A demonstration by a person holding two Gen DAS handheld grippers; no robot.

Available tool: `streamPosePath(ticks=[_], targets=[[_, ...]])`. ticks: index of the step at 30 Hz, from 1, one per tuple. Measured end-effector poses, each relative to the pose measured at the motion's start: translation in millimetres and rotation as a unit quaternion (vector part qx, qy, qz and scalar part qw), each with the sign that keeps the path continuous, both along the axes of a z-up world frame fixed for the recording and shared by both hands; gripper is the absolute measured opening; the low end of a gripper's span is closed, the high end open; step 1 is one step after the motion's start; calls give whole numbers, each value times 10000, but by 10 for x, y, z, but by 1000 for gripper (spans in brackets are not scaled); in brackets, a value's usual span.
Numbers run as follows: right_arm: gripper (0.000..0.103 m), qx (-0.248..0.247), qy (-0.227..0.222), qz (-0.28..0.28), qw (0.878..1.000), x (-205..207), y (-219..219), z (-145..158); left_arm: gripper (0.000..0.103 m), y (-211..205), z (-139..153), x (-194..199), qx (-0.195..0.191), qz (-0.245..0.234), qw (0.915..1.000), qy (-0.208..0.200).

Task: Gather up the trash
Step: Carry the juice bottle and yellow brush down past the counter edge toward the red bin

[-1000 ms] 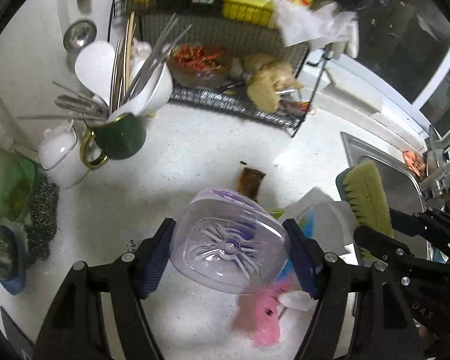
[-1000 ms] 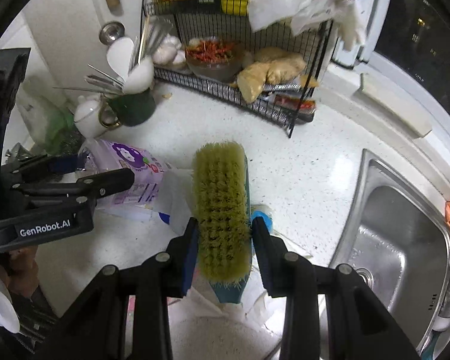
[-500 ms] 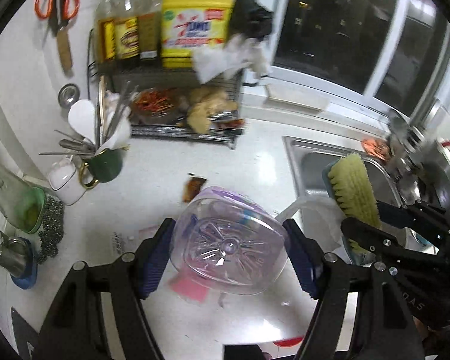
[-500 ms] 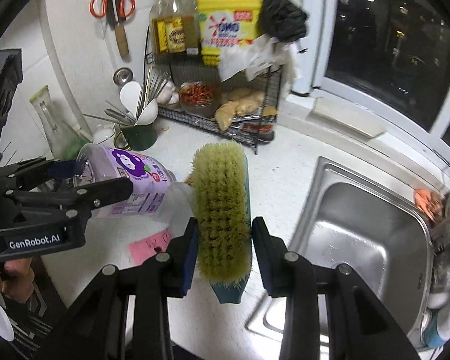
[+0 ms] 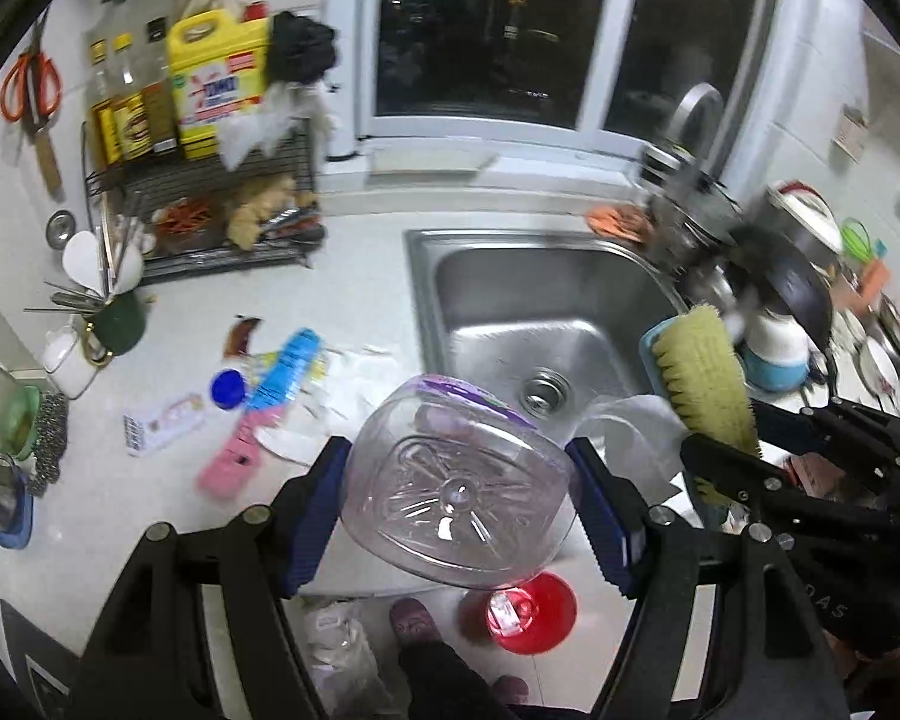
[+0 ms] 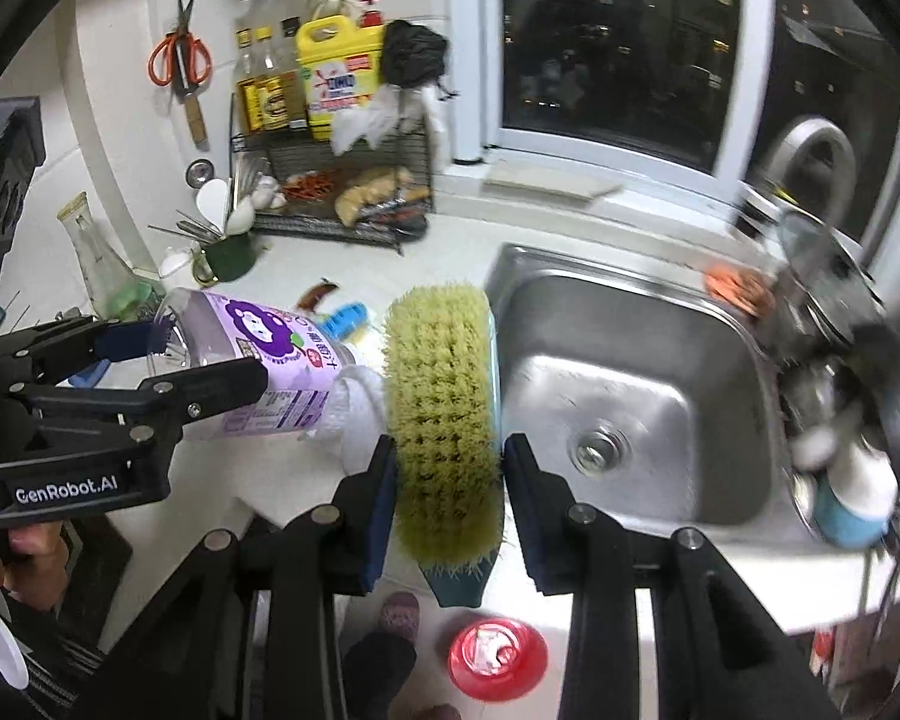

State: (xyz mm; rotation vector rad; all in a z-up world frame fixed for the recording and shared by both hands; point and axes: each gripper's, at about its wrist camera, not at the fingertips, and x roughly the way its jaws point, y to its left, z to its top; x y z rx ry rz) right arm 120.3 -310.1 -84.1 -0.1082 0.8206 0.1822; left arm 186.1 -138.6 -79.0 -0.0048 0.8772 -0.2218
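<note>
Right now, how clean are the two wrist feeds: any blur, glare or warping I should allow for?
Left wrist view: the pots at right are smeared by motion, the bottle in the left gripper stays sharp, and the window is dark. Right wrist view: the same smear over the faucet, the brush crisp, glare on the sink. Both bend straight edges.

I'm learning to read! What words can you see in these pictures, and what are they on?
"GenRobot.AI": white letters on the left hand-held gripper, seen from the right wrist.
"OMO": on the yellow jug; its smaller print is too blurred.
Purple bottle held in that gripper: the label's print is too small to read.
Brown bottles on the rack: labels too blurred.
White carton on the counter: print unreadable.
</note>
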Motion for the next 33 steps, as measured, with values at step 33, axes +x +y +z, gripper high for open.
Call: streamPosePath(ticks=[33], targets=[[33, 416, 1905, -1434, 9703, -923, -1070, -2224, 71, -1434, -2564, -611, 251, -1195, 9736, 1930]])
